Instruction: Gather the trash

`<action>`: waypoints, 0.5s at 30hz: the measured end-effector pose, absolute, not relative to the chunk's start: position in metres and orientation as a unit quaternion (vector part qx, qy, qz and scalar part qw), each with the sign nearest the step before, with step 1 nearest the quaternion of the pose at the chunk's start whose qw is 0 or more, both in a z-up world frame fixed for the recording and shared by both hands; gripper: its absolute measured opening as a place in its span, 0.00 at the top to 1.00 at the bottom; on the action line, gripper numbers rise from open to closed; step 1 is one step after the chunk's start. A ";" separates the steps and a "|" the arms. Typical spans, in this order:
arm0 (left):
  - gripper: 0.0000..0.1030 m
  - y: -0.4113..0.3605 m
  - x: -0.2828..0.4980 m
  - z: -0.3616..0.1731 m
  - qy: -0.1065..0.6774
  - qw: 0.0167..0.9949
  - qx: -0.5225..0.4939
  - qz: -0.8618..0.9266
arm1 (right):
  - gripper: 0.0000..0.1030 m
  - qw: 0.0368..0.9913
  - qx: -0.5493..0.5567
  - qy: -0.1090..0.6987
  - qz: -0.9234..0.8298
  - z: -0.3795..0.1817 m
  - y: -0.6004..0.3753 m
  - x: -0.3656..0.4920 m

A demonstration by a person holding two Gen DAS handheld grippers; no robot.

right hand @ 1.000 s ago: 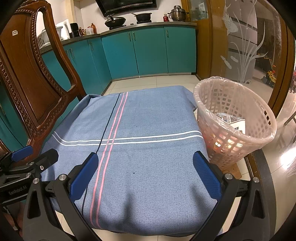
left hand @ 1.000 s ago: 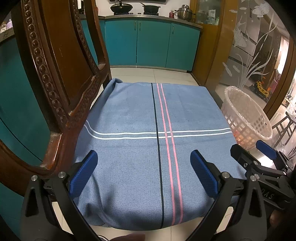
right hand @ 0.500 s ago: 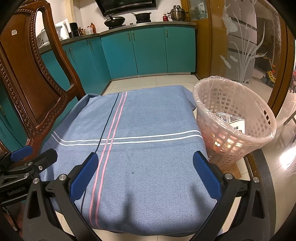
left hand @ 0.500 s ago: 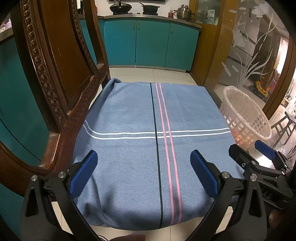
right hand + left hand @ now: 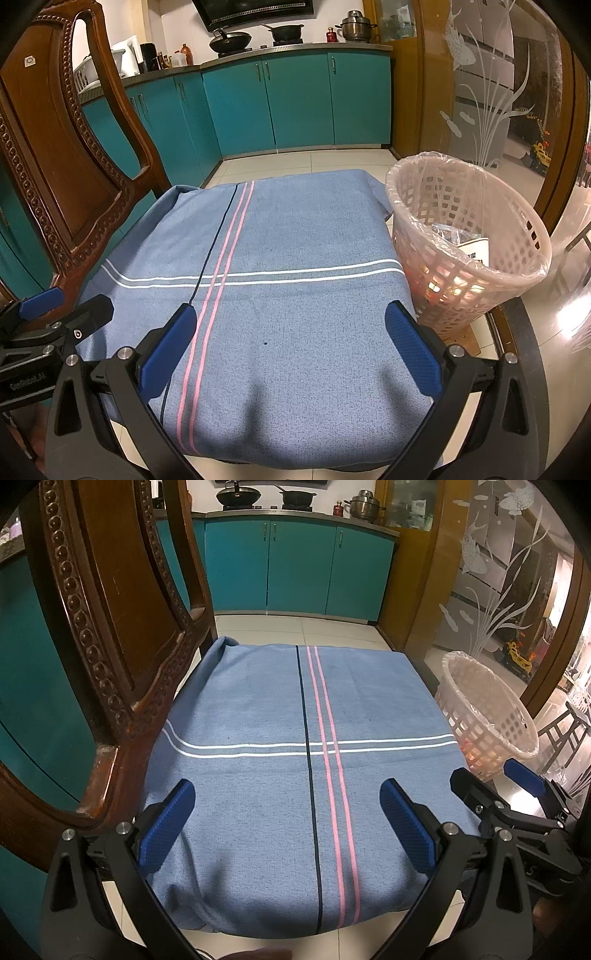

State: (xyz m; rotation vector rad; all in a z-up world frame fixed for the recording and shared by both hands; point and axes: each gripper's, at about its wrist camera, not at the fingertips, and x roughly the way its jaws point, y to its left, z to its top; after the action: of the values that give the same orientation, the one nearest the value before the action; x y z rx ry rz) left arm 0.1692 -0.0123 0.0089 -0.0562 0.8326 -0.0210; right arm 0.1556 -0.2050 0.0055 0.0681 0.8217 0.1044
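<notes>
Blue cloth [image 5: 258, 775] slightly nearer than before

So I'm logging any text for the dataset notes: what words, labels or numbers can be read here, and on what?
"GenRobot.AI": on the left gripper body, in the right wrist view.
"5": end of a cut-off marking on the right gripper body.
Black print on white packaging in the basket: too small to read.
</notes>
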 end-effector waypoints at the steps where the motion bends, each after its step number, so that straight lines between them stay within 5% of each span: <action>1: 0.03 -0.012 0.169 0.009 0.404 0.914 -0.028 -0.010 | 0.03 0.915 0.033 0.399 0.051 0.006 -0.204 0.156; 15: 0.03 -0.011 0.169 0.010 0.399 0.916 -0.027 -0.009 | 0.03 0.915 0.031 0.399 0.052 0.005 -0.205 0.155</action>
State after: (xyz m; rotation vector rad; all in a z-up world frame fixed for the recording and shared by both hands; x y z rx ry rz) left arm 0.1690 -0.0110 0.0097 -0.0556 0.8217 -0.0177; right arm 0.1553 -0.2052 0.0050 0.0639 0.8213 0.1065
